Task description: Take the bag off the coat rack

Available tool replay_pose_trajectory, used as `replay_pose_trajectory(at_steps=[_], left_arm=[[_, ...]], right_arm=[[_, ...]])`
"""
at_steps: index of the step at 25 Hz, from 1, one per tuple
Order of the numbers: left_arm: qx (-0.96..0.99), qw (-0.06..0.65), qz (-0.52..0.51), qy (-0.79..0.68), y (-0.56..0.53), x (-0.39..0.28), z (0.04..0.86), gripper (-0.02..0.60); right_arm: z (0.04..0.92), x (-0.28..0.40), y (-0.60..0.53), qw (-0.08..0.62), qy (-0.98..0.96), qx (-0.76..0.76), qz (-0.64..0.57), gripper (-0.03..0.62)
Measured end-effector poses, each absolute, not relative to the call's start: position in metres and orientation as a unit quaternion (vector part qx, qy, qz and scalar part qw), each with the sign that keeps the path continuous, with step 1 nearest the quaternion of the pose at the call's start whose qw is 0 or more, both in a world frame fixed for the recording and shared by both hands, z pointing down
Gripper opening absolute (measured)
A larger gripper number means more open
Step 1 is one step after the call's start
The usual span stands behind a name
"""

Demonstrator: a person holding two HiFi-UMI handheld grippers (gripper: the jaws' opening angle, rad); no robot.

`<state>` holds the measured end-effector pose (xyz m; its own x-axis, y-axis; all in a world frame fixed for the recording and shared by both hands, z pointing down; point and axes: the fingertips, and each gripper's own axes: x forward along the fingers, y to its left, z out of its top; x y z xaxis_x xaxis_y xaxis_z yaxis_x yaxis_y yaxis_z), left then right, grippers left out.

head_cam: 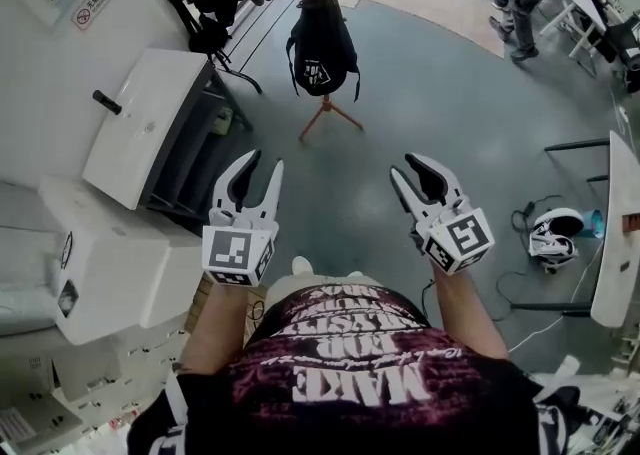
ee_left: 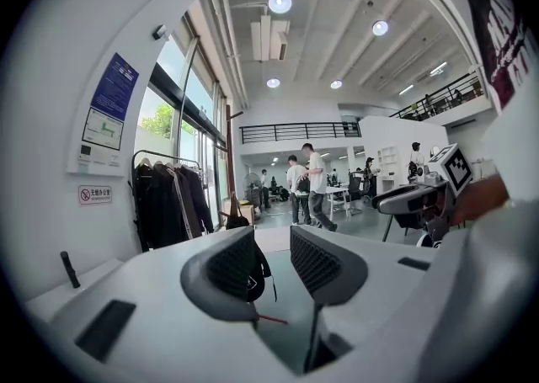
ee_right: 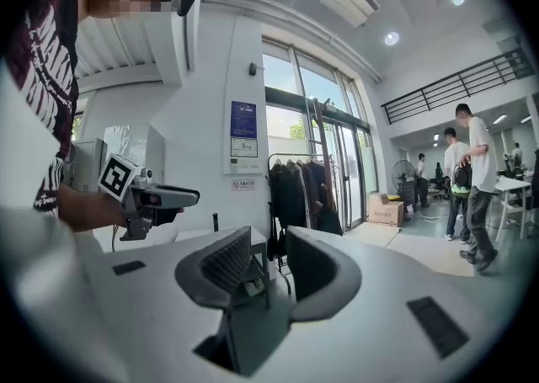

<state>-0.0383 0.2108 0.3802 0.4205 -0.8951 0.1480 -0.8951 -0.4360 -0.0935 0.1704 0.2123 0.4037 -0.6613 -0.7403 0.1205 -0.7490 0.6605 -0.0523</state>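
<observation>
T-shirt print [head_cam: 350,383]: "MAKE" in large pale letters, seen inverted; the ornate lines beyond it are not legible.
Wall sign [ee_left: 94,194]: red prohibition circle with a row of characters, too small to read.
Blue poster [ee_left: 114,87]: print illegible.
Bag [head_cam: 325,43]: white emblem, unreadable.

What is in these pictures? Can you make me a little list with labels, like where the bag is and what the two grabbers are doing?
bag: black backpack, hanging on the wooden coat rack
left gripper: jaws apart, nothing held
right gripper: jaws apart, nothing held
gap to bag: both grippers well short of it, grey floor in between
nearby: dark coats on a clothes rail; people standing farther off
task step: bag not yet taken off
</observation>
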Motion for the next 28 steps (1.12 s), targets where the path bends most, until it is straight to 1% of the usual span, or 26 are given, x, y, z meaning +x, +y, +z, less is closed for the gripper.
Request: replay_pose_trajectory(at_steps=[5, 12, 19, 24, 28], left_arm=[[-0.848, 0.001, -0.081, 0.524, 0.205, -0.069, 0.375, 0.121], [-0.849, -0.003, -0.059, 0.526, 0.200, -0.119, 0.374, 0.121], [-0.864, 0.005, -0.052, 0.501, 0.203, -0.139, 0.373, 0.121], [-0.862, -0.008, -0.035, 0.505, 0.201, -0.153, 0.378, 0.121], [-0.858, -0.012, -0.028, 0.513, 0.193, -0.167, 0.378, 0.121]], right_arm=[[0.393, 0.148, 0.206, 0.036, -0.904, 0.425, 0.040, 0.134], [0.384, 0.108, 0.206, 0.048, -0.897, 0.439, 0.025, 0.135], [0.382, 0.075, 0.214, 0.050, -0.887, 0.458, 0.022, 0.137], [0.388, 0.062, 0.221, 0.068, -0.887, 0.457, 0.028, 0.140], [0.381, 0.056, 0.212, 0.065, -0.887, 0.456, 0.025, 0.141]])
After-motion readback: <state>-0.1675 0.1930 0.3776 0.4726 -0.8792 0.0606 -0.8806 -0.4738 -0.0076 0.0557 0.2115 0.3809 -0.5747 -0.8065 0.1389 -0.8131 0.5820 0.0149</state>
